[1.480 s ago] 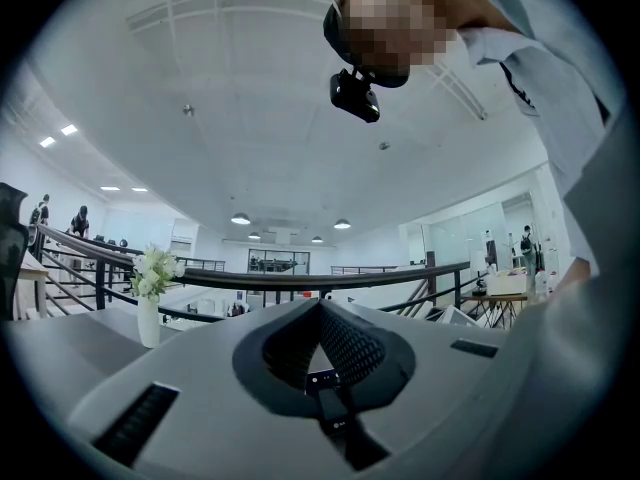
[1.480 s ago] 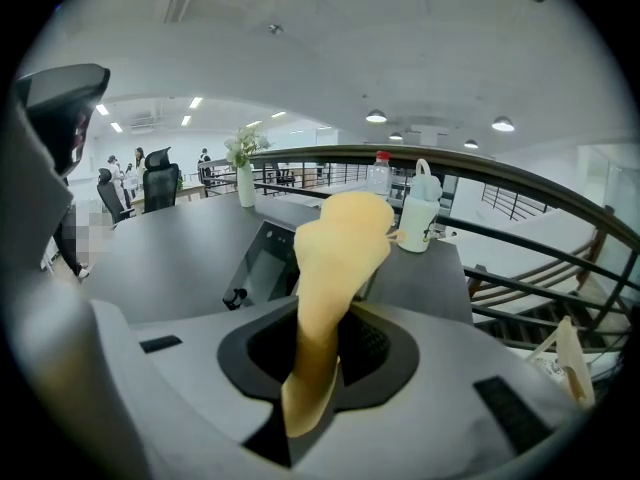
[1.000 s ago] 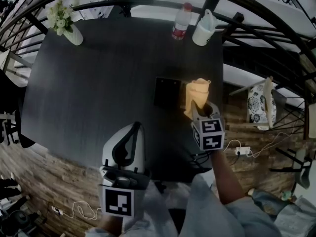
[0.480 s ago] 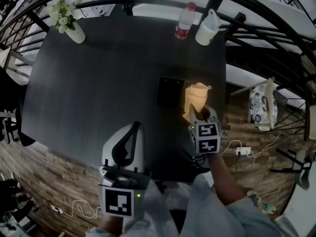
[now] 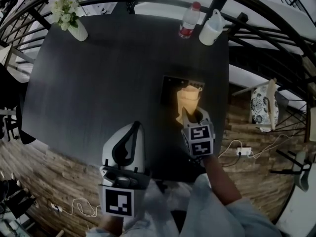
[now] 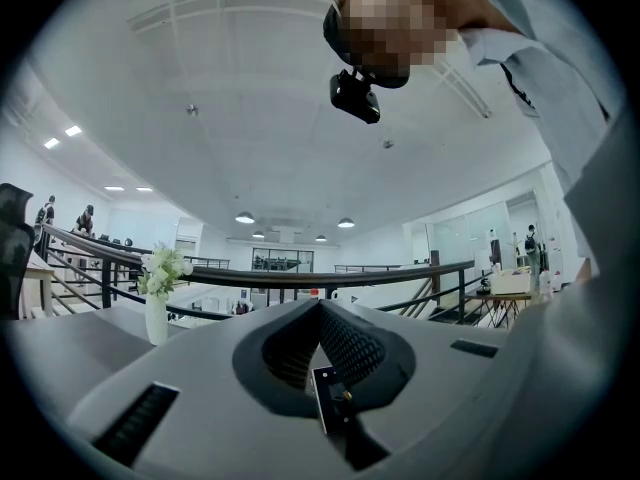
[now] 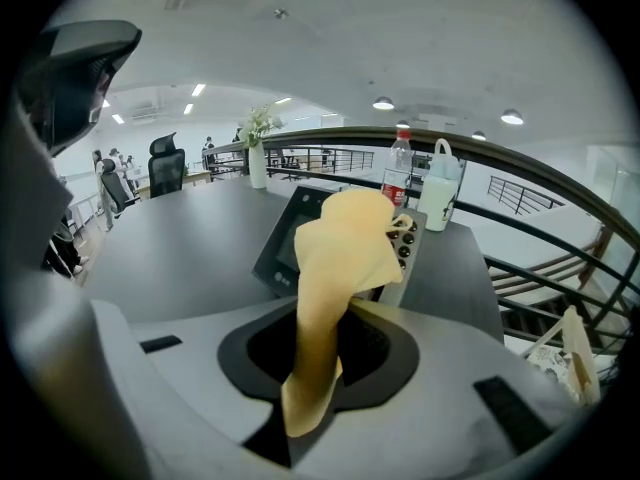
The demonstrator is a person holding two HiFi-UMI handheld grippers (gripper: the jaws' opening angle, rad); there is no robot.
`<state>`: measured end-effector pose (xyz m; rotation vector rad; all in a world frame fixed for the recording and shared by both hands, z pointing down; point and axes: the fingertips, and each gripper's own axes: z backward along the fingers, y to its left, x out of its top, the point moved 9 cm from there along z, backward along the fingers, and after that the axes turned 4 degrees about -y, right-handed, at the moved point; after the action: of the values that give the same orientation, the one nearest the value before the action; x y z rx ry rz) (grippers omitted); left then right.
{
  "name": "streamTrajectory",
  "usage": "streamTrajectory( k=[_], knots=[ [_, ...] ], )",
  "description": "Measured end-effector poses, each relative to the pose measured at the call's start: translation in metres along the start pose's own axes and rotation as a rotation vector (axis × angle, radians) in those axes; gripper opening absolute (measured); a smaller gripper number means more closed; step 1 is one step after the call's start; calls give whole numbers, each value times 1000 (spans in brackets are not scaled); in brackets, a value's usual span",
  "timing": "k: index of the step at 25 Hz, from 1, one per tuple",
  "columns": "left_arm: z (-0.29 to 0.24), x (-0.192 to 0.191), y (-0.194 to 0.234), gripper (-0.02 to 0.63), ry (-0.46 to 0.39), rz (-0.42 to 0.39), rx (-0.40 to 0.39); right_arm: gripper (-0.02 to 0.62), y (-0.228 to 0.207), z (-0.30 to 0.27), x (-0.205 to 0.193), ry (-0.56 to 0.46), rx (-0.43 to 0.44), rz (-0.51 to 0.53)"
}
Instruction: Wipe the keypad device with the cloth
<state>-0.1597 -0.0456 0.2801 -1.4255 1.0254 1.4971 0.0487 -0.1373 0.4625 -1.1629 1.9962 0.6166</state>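
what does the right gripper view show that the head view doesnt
Only the right gripper view: the yellow cloth clamped between the right gripper's jaws, the keypad device's round buttons, and an office chair. Only the head view: the left gripper, shut and empty, and a power strip on the floor. Both: cloth, keypad device, bottle, white jug and flower vase on the dark table.

Head view: high up, facing steeply down on the dark tabletop (image 5: 98, 83). The left tongs (image 5: 134, 128) and right tongs (image 5: 191, 115) sit close under the lens.

Left gripper view: rides the left tongs, tilted up at the ceiling (image 6: 280, 88) and railing (image 6: 400, 272), with the vase (image 6: 155, 316) at left.

Right gripper view: low and near the tabletop, facing its far edge, with the keypad device (image 7: 290, 233) close ahead.

Shared with the head view: vase, bottle (image 7: 397, 173), jug (image 7: 440, 198), cloth (image 7: 338, 250).
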Motion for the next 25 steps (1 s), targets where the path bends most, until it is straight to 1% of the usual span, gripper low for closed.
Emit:
streamTrajectory(
  k=[17,21,25],
  knots=[
    [7,-6,20,12,12,10,42,71,45,-27,13,24,97,95],
    [7,-7,23,12,14,15,42,71,50,-29,19,15,122,108],
    [6,-7,22,12,13,15,32,71,49,-23,26,-4,121,131]
  ],
)
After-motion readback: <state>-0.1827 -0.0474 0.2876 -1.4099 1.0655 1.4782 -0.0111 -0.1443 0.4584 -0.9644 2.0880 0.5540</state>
